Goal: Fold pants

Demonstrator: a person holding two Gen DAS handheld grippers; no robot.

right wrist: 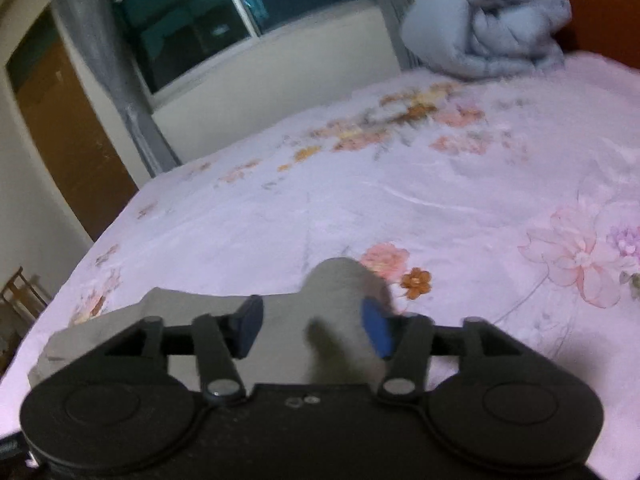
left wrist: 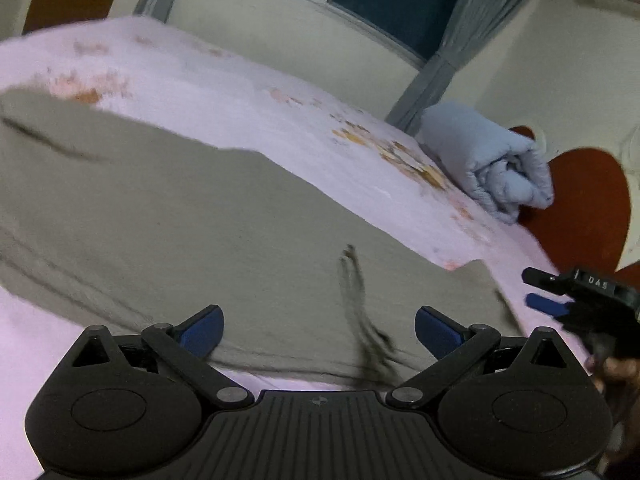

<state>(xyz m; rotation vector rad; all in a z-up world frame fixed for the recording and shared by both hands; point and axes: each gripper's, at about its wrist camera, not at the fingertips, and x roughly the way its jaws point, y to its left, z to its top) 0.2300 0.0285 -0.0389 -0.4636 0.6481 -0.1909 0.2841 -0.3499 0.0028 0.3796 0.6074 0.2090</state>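
Both grippers tilt down over the bed's near edge. The left gripper point(left wrist: 319, 330) hangs released above the grey-olive cotton pants point(left wrist: 192, 216), lying flat on the pink floral bed sheet point(left wrist: 224, 92). The right gripper point(right wrist: 312, 330) stands parted, a fabric hump between its pads, unpressed. One pair of pants, one rolled pale-blue quilt point(left wrist: 486, 158) at the far corner.

One pair of pants point(left wrist: 180, 216), one rolled blanket point(left wrist: 492, 160), one bed point(right wrist: 400, 200), two tools: left point(left wrist: 319, 330), right point(right wrist: 312, 326).
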